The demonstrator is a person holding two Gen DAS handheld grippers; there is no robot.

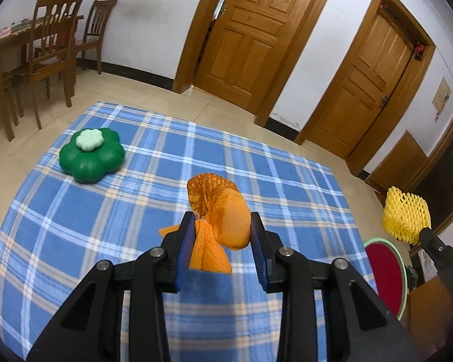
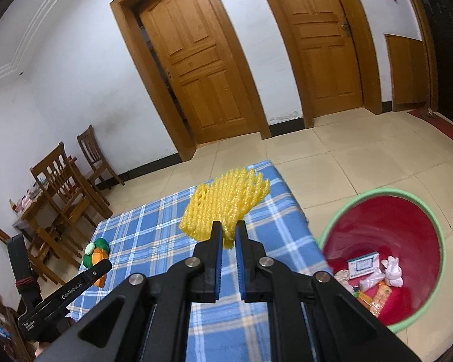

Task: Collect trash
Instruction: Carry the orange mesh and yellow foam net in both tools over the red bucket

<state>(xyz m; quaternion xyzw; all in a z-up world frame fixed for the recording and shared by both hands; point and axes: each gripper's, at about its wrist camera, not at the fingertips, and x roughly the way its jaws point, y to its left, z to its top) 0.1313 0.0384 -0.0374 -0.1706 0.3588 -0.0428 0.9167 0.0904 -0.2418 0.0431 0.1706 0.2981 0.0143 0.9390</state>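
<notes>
My left gripper (image 1: 222, 226) is shut on an orange mesh bag (image 1: 219, 211), held above the blue plaid tablecloth (image 1: 105, 226). My right gripper (image 2: 229, 227) is shut on a yellow foam fruit net (image 2: 223, 203), lifted over the table's right part. That same yellow foam net (image 1: 406, 215) shows at the right edge of the left wrist view, with the right gripper's finger below it. A red bin with a green rim (image 2: 383, 259) stands on the floor right of the table and holds several pieces of trash, among them a small box (image 2: 364, 265) and white crumpled paper (image 2: 392, 271).
A green flower-shaped container (image 1: 92, 154) with a pale lid sits on the cloth at the far left. Wooden chairs (image 1: 54, 45) and a dining table stand against the left wall. Two wooden doors (image 1: 244, 30) lie beyond the table, with tiled floor (image 2: 362, 157) between.
</notes>
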